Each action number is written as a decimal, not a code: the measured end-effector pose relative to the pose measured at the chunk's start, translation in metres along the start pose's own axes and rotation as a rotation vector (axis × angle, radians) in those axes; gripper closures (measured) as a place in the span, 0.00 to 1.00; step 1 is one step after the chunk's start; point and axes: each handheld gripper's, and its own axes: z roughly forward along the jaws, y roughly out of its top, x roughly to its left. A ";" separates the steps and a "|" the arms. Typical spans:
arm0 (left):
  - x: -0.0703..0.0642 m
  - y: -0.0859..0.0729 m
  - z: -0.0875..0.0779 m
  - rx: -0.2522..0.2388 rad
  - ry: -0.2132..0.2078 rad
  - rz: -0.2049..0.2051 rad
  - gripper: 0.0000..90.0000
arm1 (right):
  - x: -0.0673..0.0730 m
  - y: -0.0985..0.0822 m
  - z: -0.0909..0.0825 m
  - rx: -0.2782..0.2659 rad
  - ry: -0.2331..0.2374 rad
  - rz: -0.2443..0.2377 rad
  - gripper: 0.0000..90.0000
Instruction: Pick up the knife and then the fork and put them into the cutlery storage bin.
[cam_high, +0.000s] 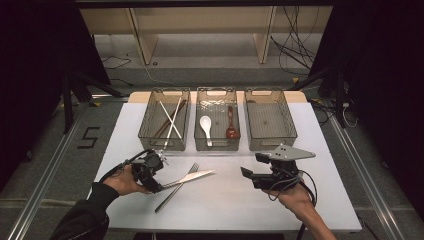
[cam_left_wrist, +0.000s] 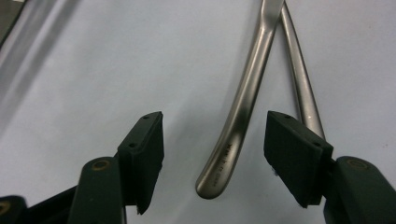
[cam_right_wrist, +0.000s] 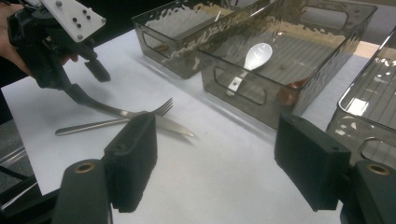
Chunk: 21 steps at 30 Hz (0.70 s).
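Observation:
A steel knife (cam_high: 195, 175) and a fork (cam_high: 176, 189) lie crossed on the white table (cam_high: 225, 205) in front of the bins. My left gripper (cam_high: 158, 185) is low at the knife's handle end. In the left gripper view its jaws (cam_left_wrist: 215, 126) stand apart on either side of the knife handle (cam_left_wrist: 231, 149), and neither pad touches it. The fork handle (cam_left_wrist: 301, 88) runs behind the right-hand pad. My right gripper (cam_high: 253, 166) hovers open over the table to the right, with nothing between its pads (cam_right_wrist: 215, 135). It looks toward the left gripper (cam_right_wrist: 86, 81).
Three clear bins stand in a row at the back. The left bin (cam_high: 145, 131) holds chopsticks (cam_high: 171, 120). The middle bin (cam_high: 217, 145) holds a white spoon (cam_high: 206, 125) and a dark red spoon (cam_high: 231, 129). The right bin (cam_high: 270, 122) has nothing in it.

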 end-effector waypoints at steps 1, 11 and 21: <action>-0.001 0.001 0.002 -0.009 -0.004 -0.001 0.44 | 0.000 0.000 0.000 0.000 0.000 0.001 0.34; -0.011 0.009 0.015 0.004 -0.031 0.072 0.56 | 0.000 0.000 0.001 0.005 0.003 -0.001 0.34; -0.012 0.015 0.018 0.003 -0.048 0.086 0.69 | 0.001 0.000 0.002 0.008 0.006 -0.001 0.34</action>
